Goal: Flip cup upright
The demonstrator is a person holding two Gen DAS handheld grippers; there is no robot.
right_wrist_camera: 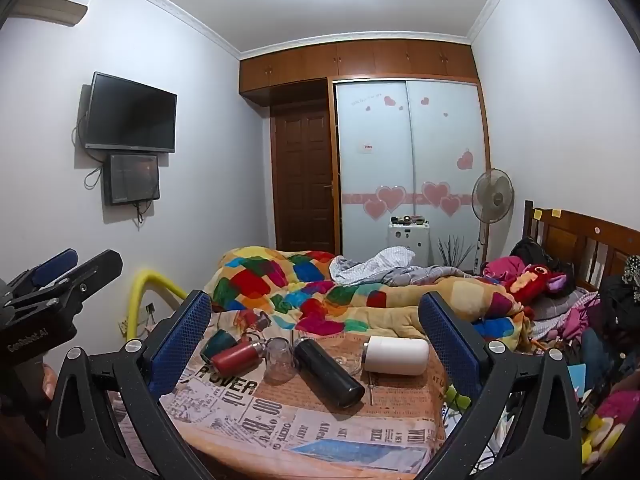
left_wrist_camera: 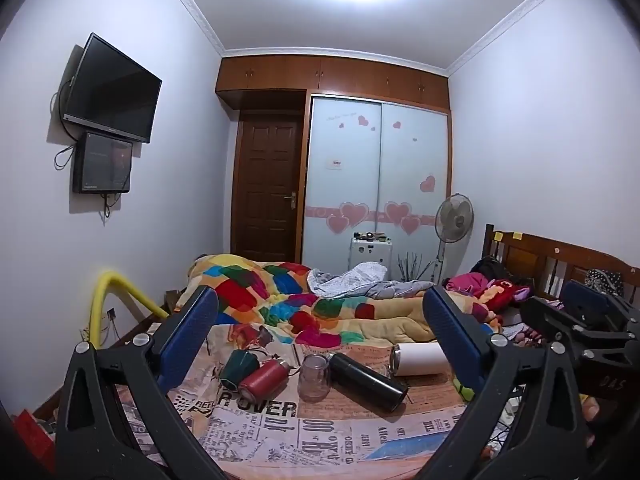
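Several cups lie on a newspaper-print cloth (left_wrist_camera: 280,432) on the bed. A dark green cup (left_wrist_camera: 239,366) (right_wrist_camera: 217,345), a red flask (left_wrist_camera: 265,378) (right_wrist_camera: 237,357), a black flask (left_wrist_camera: 367,376) (right_wrist_camera: 329,372) and a white flask (left_wrist_camera: 420,359) (right_wrist_camera: 396,354) lie on their sides. A clear glass cup (left_wrist_camera: 313,378) (right_wrist_camera: 279,365) stands mouth down between the red and black flasks. My left gripper (left_wrist_camera: 320,316) is open and empty, held above and short of the cups. My right gripper (right_wrist_camera: 316,312) is open and empty too, and also shows in the left wrist view (left_wrist_camera: 592,312).
A colourful patchwork quilt (left_wrist_camera: 304,300) is heaped behind the cups. Pillows and a red plush toy (right_wrist_camera: 536,280) lie by the wooden headboard (right_wrist_camera: 580,240) on the right. A yellow rail (left_wrist_camera: 120,296) stands at the bed's left edge. A fan (right_wrist_camera: 492,200) and wardrobe stand behind.
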